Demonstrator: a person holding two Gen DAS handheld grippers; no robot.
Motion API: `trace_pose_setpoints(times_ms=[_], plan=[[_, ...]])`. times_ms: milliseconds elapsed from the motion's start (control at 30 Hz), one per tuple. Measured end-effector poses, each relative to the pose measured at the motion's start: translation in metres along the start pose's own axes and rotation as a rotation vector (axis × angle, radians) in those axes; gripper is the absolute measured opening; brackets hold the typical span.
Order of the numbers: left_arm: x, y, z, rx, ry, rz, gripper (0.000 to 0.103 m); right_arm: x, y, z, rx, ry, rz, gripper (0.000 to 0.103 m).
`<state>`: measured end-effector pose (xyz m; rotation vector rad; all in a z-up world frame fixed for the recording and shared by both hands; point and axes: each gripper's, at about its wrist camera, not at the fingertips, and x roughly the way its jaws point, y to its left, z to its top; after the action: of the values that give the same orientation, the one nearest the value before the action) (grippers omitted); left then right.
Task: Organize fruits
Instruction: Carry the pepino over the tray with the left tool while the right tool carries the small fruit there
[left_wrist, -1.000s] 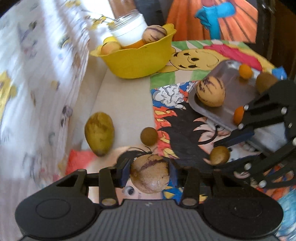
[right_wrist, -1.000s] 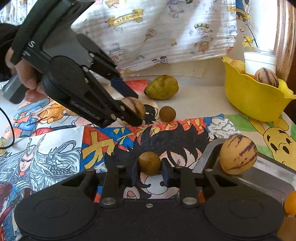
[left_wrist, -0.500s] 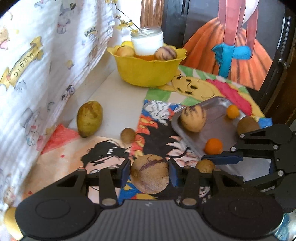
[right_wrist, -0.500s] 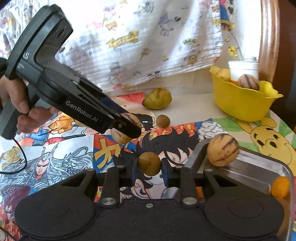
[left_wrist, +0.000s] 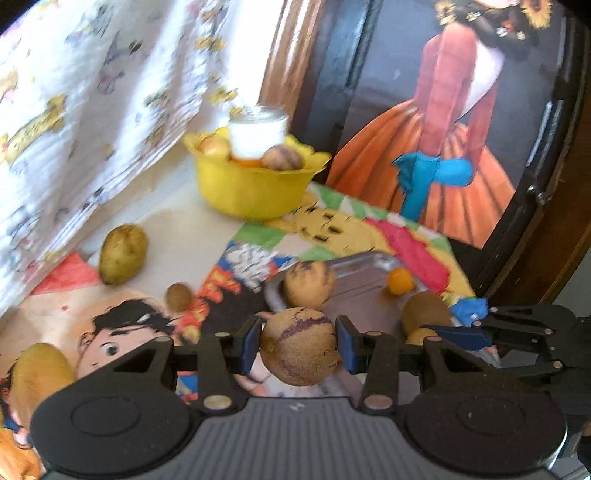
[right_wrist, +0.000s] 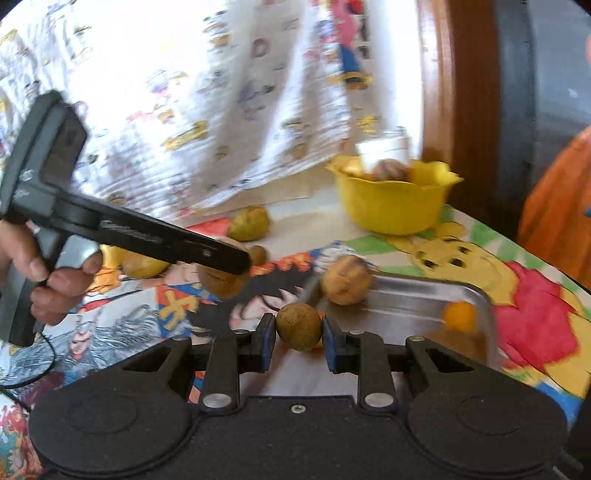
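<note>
Writing: white lettering on left gripper's arm, too blurred to read | left gripper: clamped on round tan fruit with purple streaks, above cartoon cloth | right gripper: clamped on small brown fruit, at near edge of metal tray | yellow bowl: holds more fruit, behind tray.

Matte black plastic left gripper: blue pads on inner finger faces, silver rivets at linkage pivots, ribbed grey housing between two round hubs. Matching right gripper: single screw at housing centre. Bare hand on pistol-style handle; pale lettering along arm; thin black cable trailing.
</note>
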<state>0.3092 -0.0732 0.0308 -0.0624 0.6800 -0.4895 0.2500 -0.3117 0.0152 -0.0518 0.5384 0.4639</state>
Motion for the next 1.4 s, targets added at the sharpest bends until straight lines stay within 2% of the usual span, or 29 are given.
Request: trace_pose_setpoints(times_ms=[233,367,500,633,867,1133,1400], plan=[[0.004,-0.038,-0.011,0.000,-0.031,-0.064,0.047,-0.026,-0.024,-0.022,0.074,-0.033,-0.089,0.029],[0.012,-0.056,-0.020,0.017,-0.011,-0.070,0.047,-0.037,-0.029,-0.035,0.075,-0.039,-0.133,0.029],[0.025,-0.066,-0.028,0.011,0.026,-0.056,0.047,-0.033,-0.036,-0.044,0.084,0.010,-0.180,0.029],[0.038,-0.070,-0.033,0.014,0.062,-0.048,0.047,-0.026,-0.043,-0.049,0.096,0.033,-0.177,0.029],[0.053,-0.070,-0.036,0.018,0.074,0.013,0.047,-0.012,-0.047,-0.049,0.094,0.054,-0.180,0.029],[0.059,-0.070,-0.031,0.046,0.050,0.040,0.047,0.000,-0.050,-0.046,0.093,0.065,-0.184,0.029],[0.067,-0.079,-0.029,0.130,0.006,0.051,0.048,0.009,-0.055,-0.043,0.076,0.060,-0.222,0.028]])
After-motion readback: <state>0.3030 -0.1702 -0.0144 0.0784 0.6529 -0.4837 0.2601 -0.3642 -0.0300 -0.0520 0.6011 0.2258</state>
